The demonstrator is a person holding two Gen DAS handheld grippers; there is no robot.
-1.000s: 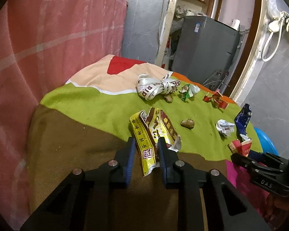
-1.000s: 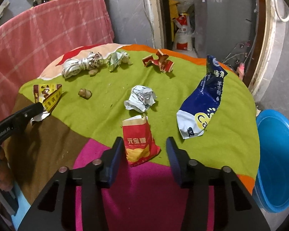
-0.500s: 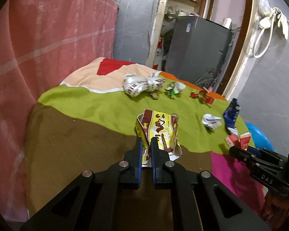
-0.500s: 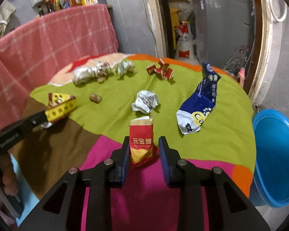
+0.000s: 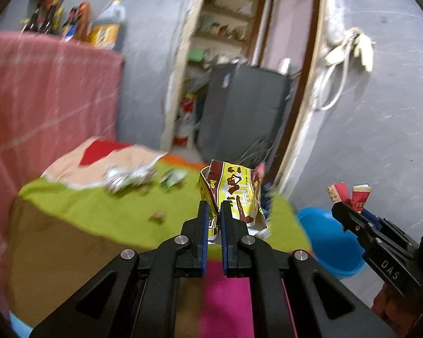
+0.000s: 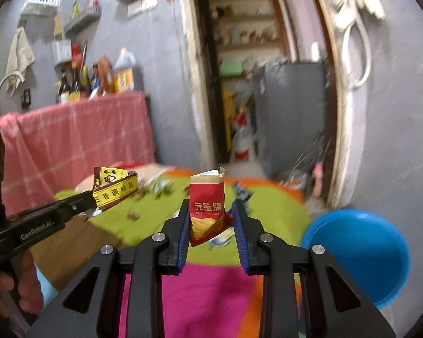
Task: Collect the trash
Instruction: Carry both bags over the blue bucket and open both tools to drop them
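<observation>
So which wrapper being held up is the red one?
The red chip packet, pinched in the right gripper. The left gripper holds a yellow and brown wrapper instead.

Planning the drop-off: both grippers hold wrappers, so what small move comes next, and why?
Probably carry both toward the blue basin: the left gripper pinches the yellow wrapper, the right gripper grips the red packet, and both are lifted off the table.
</observation>
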